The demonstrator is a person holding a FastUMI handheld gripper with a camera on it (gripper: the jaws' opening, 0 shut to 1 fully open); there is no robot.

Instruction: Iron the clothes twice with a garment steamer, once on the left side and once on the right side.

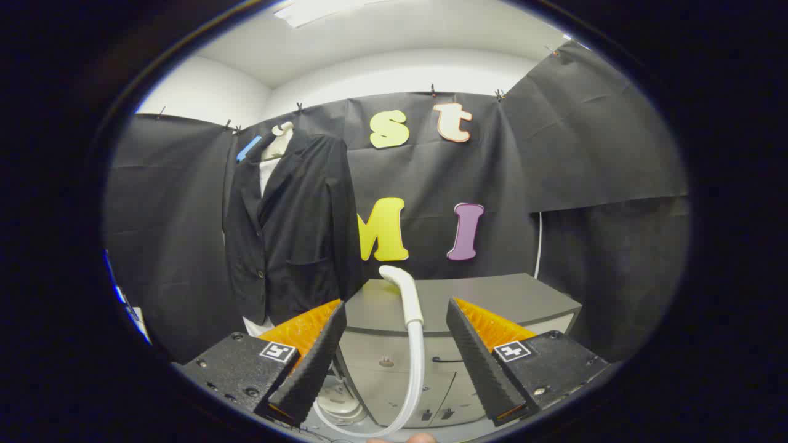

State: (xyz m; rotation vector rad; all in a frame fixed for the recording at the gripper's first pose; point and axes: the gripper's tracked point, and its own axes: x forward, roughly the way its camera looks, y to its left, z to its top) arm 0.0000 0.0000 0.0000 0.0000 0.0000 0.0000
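Steamer head (403, 295) white, upright, neck curving over at top, standing at front edge of grey cabinet (492, 298). Placed there presumably as a parking spot: handle vertical and free on both sides, easy to approach from the front. Hose (414, 381) drops from below the head, loops down and back toward a white base unit (337, 406) low beside the cabinet front; slack loop likely left so the head can travel to the garment without tugging.

Jacket (289, 234) dark, hung on a pale form left of the steamer head and well apart from it, against the booth wall. Hangs front-facing, lapels open, one button visible low; both front panels exposed, which suits one pass on each side. No steaming under way, judging by the head parked on the cabinet.

Gripper (396, 351) spread wide, fingers to either side of the steamer head and hose, neither touching. Head sits between and just beyond the fingertips, roughly centred; alignment looks like a set-up for closing on the handle. Nothing held.

Fingertip edge (422, 438) of a person, low under the hose loop.

Step in hand, by judgement: approach to grasp the steamer; both passes outstanding.
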